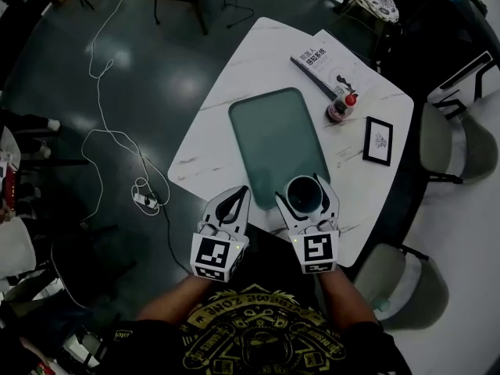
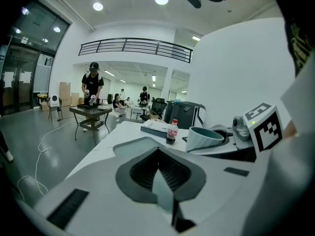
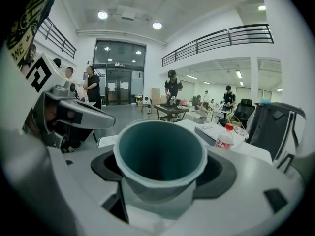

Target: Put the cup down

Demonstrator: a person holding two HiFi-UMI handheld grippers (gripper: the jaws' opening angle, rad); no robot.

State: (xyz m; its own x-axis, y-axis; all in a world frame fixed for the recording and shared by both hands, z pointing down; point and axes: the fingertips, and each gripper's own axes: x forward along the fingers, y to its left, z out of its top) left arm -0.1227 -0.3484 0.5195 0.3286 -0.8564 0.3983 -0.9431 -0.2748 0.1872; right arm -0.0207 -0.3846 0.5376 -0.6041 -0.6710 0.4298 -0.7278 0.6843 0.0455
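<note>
A teal cup (image 1: 305, 194) stands upright between the jaws of my right gripper (image 1: 305, 191), which is shut on it. The cup hangs over the near edge of the white marble table (image 1: 234, 76), just past the near right corner of a teal tray (image 1: 273, 131). In the right gripper view the cup (image 3: 160, 156) fills the middle, its mouth toward the camera and nothing inside. My left gripper (image 1: 242, 191) is beside it on the left, jaws together and holding nothing. From the left gripper view the cup (image 2: 204, 137) shows at the right.
Past the tray stand a small red-capped bottle (image 1: 341, 106), a book (image 1: 324, 65) and a black picture frame (image 1: 379, 141). Grey chairs (image 1: 441, 143) stand right of the table. A white cable (image 1: 117, 139) lies on the dark floor at left. People work at a far table (image 2: 91, 109).
</note>
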